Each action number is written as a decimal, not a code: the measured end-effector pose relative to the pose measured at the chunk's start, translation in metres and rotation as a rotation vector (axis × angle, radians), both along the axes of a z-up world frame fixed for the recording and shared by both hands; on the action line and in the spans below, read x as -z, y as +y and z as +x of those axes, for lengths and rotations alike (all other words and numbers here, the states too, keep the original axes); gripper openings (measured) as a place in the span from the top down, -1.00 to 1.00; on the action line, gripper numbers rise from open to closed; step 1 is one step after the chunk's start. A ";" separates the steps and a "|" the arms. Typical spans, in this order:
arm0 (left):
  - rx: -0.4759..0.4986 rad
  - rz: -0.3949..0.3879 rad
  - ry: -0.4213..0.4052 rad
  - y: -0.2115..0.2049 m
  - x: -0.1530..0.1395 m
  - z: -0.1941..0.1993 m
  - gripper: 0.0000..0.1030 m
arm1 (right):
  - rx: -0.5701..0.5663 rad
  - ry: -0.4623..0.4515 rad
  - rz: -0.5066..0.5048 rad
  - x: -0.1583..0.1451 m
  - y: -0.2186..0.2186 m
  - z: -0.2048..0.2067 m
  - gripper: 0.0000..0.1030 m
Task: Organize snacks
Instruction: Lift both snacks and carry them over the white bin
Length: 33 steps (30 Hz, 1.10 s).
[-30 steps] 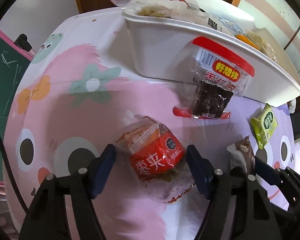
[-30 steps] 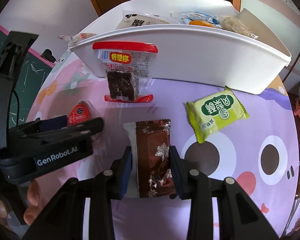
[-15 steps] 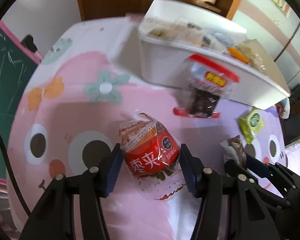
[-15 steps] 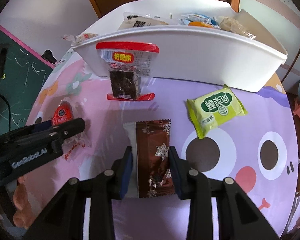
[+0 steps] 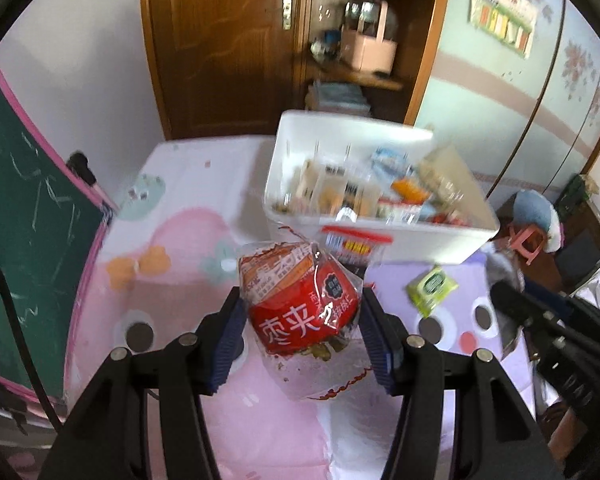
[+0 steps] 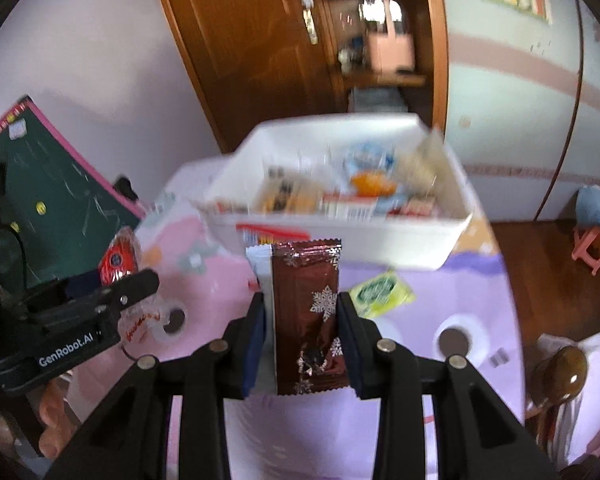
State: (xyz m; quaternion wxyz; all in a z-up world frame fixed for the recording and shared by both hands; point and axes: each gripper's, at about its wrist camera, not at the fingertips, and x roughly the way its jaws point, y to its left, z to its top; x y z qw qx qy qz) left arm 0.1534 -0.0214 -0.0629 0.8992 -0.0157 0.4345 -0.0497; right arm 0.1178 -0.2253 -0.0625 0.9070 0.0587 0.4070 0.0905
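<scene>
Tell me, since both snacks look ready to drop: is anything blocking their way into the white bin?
Nothing visible. The red packet and brown bar are held up before the open white bin.

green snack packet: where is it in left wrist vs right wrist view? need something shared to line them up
Left wrist: the green packet lies right of centre on the tablecloth, below the white bin's right corner.
Right wrist: the green packet lies just right of centre, beside the brown bar held in the gripper, below the white bin.
Shared landmark: the white bin full of snacks, behind the packet in both.
</scene>
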 end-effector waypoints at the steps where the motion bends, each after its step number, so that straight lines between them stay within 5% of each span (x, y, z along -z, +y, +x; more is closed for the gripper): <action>1: 0.007 -0.003 -0.020 0.001 -0.013 0.000 -0.06 | 0.006 -0.025 0.000 -0.013 -0.005 -0.001 0.33; 8: 0.047 0.042 -0.149 -0.003 -0.087 0.011 -0.08 | 0.046 -0.195 -0.083 -0.089 -0.024 0.009 0.33; 16: 0.064 0.075 -0.226 -0.016 -0.148 0.057 -0.08 | 0.059 -0.267 -0.114 -0.140 -0.038 0.048 0.32; 25: 0.057 0.120 -0.203 -0.045 -0.161 0.138 -0.08 | 0.088 -0.227 -0.105 -0.145 -0.041 0.128 0.32; 33: 0.062 0.173 -0.133 -0.067 -0.120 0.202 -0.20 | 0.087 -0.111 -0.124 -0.103 -0.034 0.192 0.29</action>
